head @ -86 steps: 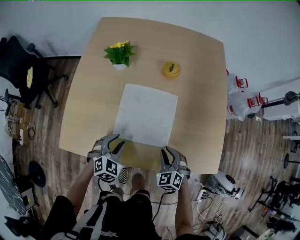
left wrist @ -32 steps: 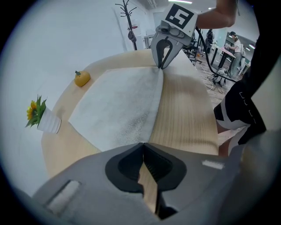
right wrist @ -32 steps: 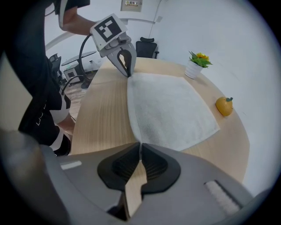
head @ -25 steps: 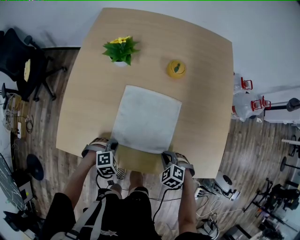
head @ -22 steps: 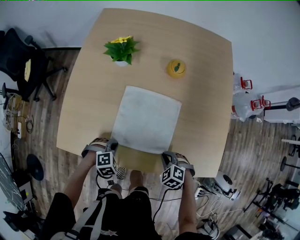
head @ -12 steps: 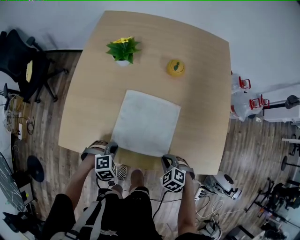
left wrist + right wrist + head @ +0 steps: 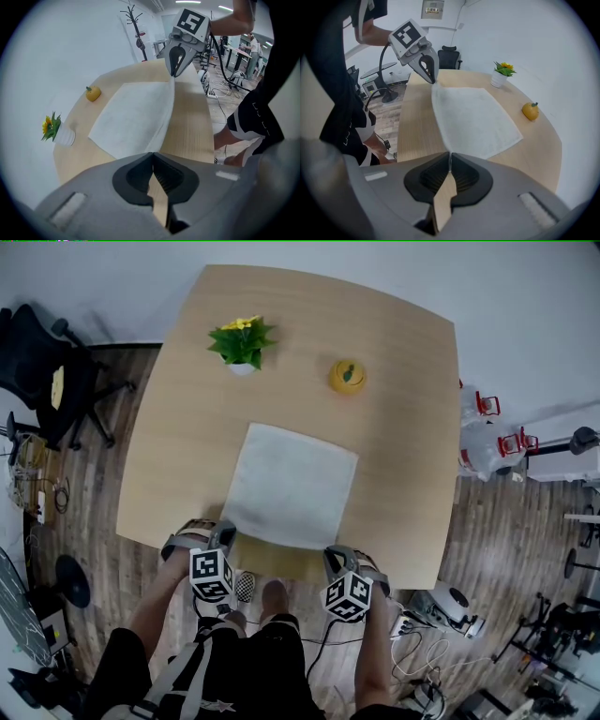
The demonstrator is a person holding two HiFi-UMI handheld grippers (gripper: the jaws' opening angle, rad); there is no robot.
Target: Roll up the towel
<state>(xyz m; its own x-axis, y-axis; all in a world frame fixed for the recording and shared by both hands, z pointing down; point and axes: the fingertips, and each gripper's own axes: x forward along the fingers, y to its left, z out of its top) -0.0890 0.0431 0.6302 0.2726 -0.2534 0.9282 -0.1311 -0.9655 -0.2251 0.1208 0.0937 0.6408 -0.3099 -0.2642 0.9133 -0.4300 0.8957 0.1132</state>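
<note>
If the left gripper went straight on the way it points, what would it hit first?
Probably the wooden table, right under the towel corner pinched in the left gripper; depth there is hard to judge.

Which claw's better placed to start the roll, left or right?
Neither alone; likely both. The left claw is shut on the near-left corner of the white square cloth towel, the right claw on its near-right corner, the near edge spanning between them. Rolling away together looks best.
</note>
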